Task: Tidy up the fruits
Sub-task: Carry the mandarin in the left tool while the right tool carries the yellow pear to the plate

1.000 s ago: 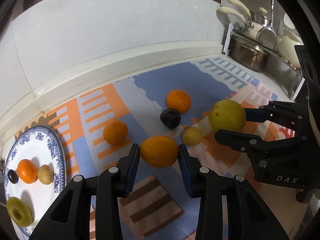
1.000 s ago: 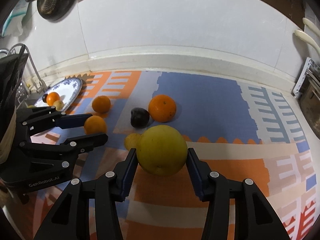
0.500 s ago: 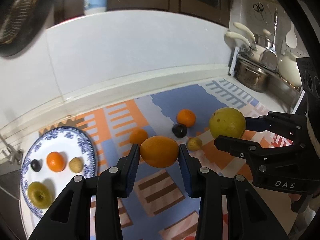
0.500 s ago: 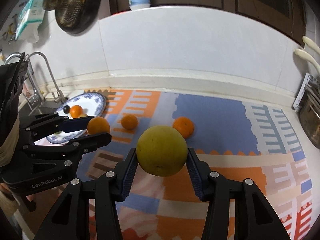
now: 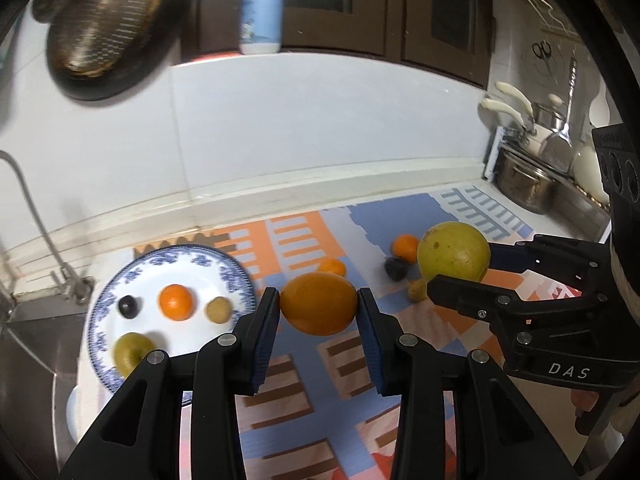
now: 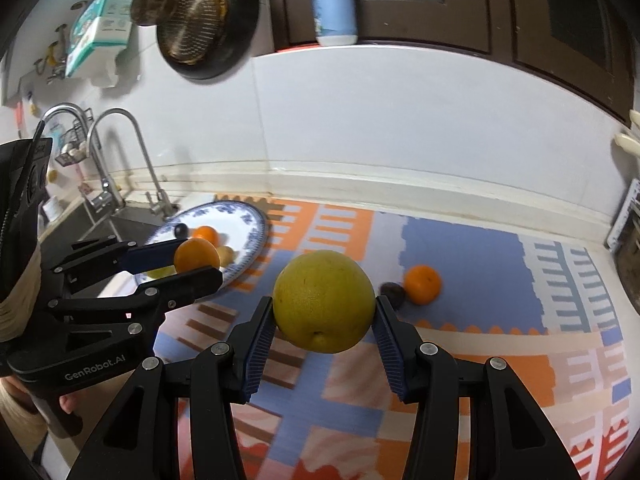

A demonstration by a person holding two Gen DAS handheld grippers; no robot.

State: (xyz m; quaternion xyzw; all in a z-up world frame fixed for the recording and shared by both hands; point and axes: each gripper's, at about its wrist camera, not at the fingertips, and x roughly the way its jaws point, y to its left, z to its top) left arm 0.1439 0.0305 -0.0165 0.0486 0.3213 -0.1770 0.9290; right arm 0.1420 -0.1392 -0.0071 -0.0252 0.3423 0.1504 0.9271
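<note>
My left gripper (image 5: 319, 304) is shut on an orange (image 5: 319, 303), held in the air above the patterned mat. My right gripper (image 6: 324, 312) is shut on a large yellow-green citrus fruit (image 6: 324, 301), also lifted; the same fruit (image 5: 453, 252) shows in the left wrist view. A blue-and-white plate (image 5: 236, 276) lies to the left and carries a small orange (image 5: 175, 302), a dark plum (image 5: 129, 306), a small tan fruit (image 5: 218, 309) and a green fruit (image 5: 130, 350). On the mat lie two more oranges (image 5: 405, 247) (image 5: 332, 267), a dark plum (image 5: 396, 269) and a small yellow fruit (image 5: 417, 290).
A sink with a tap (image 6: 120, 152) lies left of the plate. A dish rack with pots (image 5: 532, 180) stands at the far right. The white tiled wall (image 5: 320, 120) runs behind the counter, with a bottle (image 5: 262, 8) on its ledge and a strainer (image 5: 100, 32) hanging.
Both grippers have risen with their fruit and drawn back from the mat. The plate has come further into both views, and the fruits on the mat look smaller.
</note>
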